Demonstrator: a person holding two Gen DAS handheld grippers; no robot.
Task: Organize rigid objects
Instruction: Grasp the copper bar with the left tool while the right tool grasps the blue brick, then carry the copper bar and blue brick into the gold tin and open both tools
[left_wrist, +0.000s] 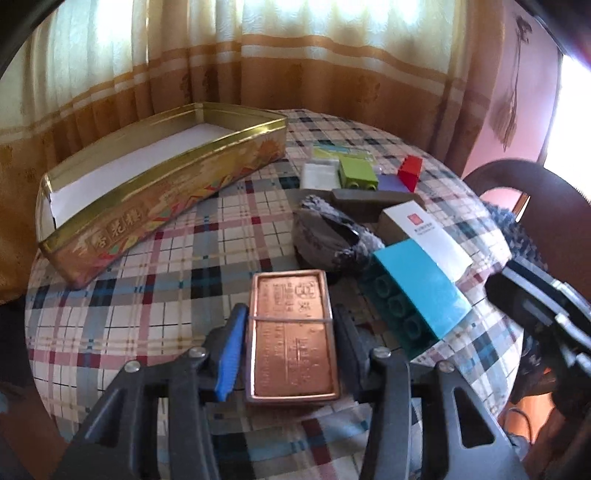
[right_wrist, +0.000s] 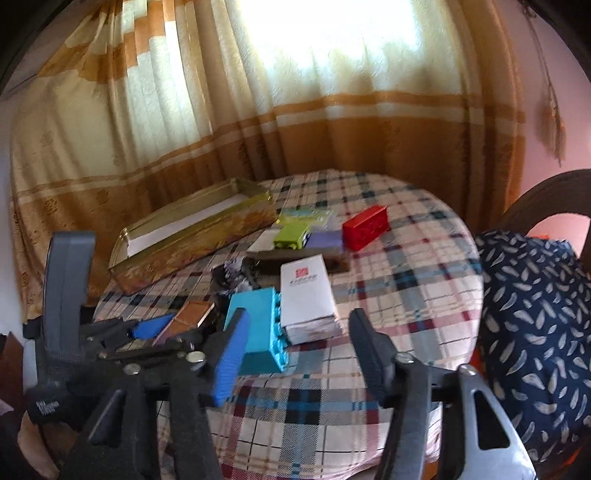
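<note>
Left claw (left_wrist: 291, 332) clamped on the copper tin (left_wrist: 291, 332), low over the table (left_wrist: 147, 280); right claw (right_wrist: 295, 350) spread wide, holding nothing, near the teal block (right_wrist: 258, 332). Keep the tin level, clear the gold tray (left_wrist: 166, 192) rim, and set it flat inside. Plaid cloth, curtains behind.

Glossy embossed copper-coloured metal tin (left_wrist: 291, 332); shiny gold metal tray (left_wrist: 155, 184); matt woven plaid tablecloth (left_wrist: 155, 295).
</note>
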